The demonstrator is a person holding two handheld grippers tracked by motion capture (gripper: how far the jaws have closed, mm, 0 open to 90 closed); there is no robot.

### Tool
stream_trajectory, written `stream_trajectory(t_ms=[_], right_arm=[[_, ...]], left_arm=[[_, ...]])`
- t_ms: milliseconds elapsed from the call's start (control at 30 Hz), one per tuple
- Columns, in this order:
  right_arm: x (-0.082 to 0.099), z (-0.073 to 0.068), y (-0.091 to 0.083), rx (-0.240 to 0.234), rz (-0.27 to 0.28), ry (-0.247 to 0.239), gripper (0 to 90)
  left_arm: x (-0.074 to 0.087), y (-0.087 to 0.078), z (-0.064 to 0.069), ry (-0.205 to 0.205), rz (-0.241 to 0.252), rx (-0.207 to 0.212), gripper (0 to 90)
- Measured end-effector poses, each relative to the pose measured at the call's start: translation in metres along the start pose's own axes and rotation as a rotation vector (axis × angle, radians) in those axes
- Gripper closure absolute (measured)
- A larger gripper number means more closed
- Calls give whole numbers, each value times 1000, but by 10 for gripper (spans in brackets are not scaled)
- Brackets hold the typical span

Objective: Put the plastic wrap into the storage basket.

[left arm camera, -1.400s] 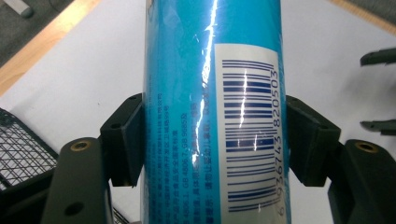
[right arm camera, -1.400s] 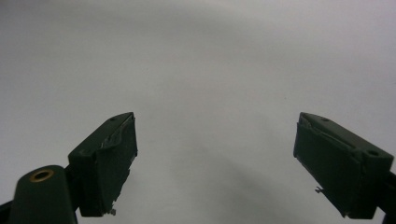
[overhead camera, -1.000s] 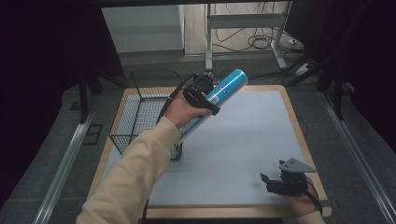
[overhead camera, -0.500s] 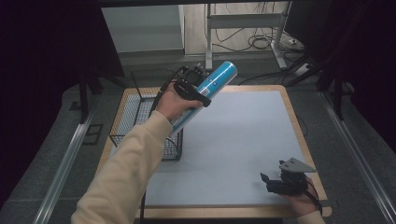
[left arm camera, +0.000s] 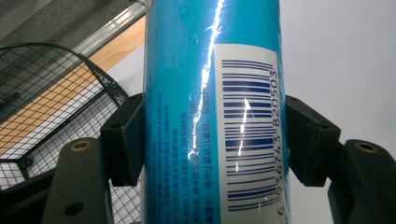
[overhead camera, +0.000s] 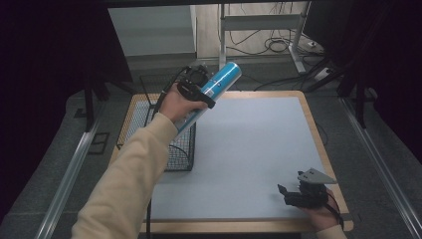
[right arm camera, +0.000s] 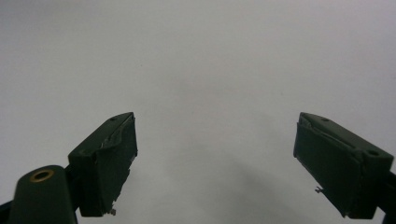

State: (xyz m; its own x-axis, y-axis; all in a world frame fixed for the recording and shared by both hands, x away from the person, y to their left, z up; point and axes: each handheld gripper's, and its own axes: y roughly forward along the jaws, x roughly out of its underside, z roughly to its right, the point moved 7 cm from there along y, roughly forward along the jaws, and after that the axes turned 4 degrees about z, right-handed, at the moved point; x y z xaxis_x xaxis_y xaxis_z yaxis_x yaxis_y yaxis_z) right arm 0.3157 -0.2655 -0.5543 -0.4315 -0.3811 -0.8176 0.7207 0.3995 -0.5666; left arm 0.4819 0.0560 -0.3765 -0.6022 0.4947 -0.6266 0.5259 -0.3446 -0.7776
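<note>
A tall blue can (overhead camera: 215, 88) with a barcode label (left arm camera: 247, 135) is held tilted in the air over the table's back left, above the near corner of a black wire basket (overhead camera: 144, 124). My left gripper (overhead camera: 196, 89) is shut on the can, one jaw on each side of its body. In the left gripper view the basket (left arm camera: 46, 107) lies below and to the left of the can (left arm camera: 187, 93). My right gripper (overhead camera: 288, 191) rests near the table's front right corner, open with nothing between its fingers (right arm camera: 107, 158).
A grey mat (overhead camera: 249, 149) covers the wooden table (overhead camera: 318, 129). Metal rails run along both sides on the floor. Cables and a stand leg lie behind the table.
My left gripper has carried the blue can leftward and slightly back, closer over the wire basket. The right gripper has not moved.
</note>
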Motion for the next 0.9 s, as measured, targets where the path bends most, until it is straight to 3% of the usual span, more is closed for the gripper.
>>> stream_trajectory(t_ms=[467,900], right_arm=[[1,2,1,3,-3,2,138],[2,2,2,6,-8,5,138]], left_arm=[[10,9,-38,-48,-10,-51,322],[17,19,-50,-57,-25,-76,322]])
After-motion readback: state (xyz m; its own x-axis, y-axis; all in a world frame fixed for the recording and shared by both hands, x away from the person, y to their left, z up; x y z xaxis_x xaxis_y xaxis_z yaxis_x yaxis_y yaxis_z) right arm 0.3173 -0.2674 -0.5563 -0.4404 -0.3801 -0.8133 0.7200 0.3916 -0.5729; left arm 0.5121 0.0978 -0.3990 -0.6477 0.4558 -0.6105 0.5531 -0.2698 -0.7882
